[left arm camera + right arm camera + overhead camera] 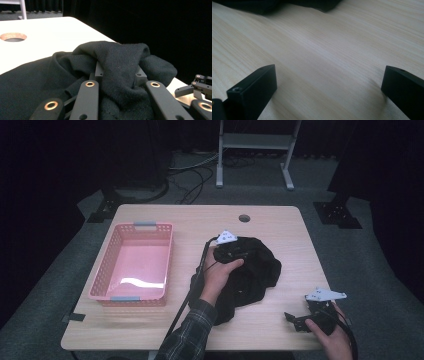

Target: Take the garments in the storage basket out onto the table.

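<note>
Pink basket [134, 265] at desk [270, 220] left, empty. Left gripper [119, 72] at centre, fingers [98, 71] pinching a fold of black cloth [255, 270] heaped mid-desk. Right gripper [300, 319] near front-right edge, fingers [254, 86] spread over bare wood.

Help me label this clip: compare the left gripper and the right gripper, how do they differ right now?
The left gripper is shut on a fold of the black cloth; the right gripper is open, with bare table between its jaws. The left sits mid-table on the cloth; the right rests near the table's front right corner, apart from it. Both are hand-held.
</note>
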Tool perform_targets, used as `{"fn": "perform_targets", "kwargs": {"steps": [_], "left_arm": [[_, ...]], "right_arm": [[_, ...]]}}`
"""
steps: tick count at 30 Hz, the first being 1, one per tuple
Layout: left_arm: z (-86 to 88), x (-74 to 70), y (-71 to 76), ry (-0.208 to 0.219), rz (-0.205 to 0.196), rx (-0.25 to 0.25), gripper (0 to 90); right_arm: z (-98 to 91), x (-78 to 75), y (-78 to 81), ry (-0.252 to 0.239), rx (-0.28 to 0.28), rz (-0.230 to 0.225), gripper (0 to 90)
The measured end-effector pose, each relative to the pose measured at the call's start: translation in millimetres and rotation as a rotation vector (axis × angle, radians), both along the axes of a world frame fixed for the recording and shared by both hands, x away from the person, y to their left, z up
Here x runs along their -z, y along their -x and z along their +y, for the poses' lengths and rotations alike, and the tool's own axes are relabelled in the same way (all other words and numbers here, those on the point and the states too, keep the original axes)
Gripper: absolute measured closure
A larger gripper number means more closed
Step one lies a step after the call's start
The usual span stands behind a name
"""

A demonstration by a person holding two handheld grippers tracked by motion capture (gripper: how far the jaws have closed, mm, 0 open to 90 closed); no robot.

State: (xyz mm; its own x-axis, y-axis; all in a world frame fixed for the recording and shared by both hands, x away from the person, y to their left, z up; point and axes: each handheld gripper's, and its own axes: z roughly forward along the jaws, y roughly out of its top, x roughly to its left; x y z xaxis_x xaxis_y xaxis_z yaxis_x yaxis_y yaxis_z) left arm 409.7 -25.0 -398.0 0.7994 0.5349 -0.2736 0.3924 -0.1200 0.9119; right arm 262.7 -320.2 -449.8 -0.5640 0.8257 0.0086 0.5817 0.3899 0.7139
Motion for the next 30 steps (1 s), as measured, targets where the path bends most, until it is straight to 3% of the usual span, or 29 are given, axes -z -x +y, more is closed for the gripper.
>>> {"fn": "perform_targets", "kwargs": {"steps": [12,17,30], "left_arm": [[-7.5,6.5,-1.1,-0.033,0.01,0.002,73.6],[-13.9,9.9,-0.8,-0.077,0.005,-0.008,73.4],[-23.9,16.7,-2.8,-0.135,0.002,-0.027,72.9]], "right_arm": [[0.0,0.0,0.0,0.0,0.001,0.0,0.0],[0.0,0.0,-0.4,0.0,-0.004,0.0,0.0],[0.1,0.0,-0.8,0.0,-0.007,0.0,0.0]]}}
